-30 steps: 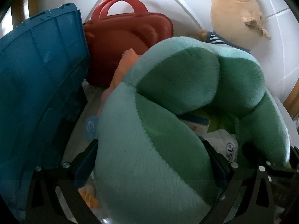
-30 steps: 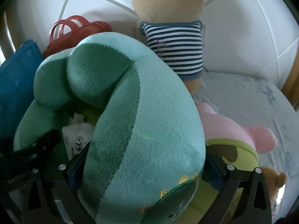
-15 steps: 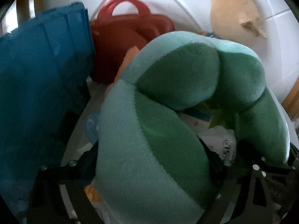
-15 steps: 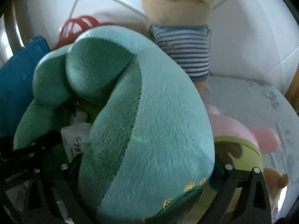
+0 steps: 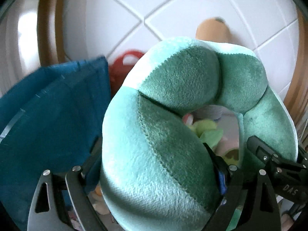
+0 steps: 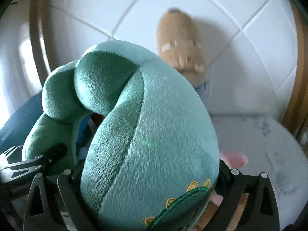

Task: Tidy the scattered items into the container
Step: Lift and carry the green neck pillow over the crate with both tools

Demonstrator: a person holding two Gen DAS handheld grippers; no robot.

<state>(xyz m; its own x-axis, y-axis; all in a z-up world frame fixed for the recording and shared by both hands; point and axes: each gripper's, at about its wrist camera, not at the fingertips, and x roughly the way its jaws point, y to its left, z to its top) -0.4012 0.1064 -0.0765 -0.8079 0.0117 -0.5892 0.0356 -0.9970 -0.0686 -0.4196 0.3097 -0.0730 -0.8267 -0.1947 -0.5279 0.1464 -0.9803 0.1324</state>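
Green plush U-shaped neck pillow (image 5: pixel 165 127) is hanging between my two grippers: left gripper (image 5: pixel 154 175) is pinching one end, right gripper (image 6: pixel 150 173) is pinching the other end. Blue plastic container (image 5: pixel 50 115) is sitting just left of it. Tan plush toy in striped shirt (image 6: pixel 181 44) is leaning on the far white padded wall (image 6: pixel 134 9).

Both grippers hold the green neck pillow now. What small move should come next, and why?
Probably carry the pillow leftward over the blue bin before any release. The left gripper and the right gripper each clamp one end of it, it hangs in the air, and the bin stands just to its left.
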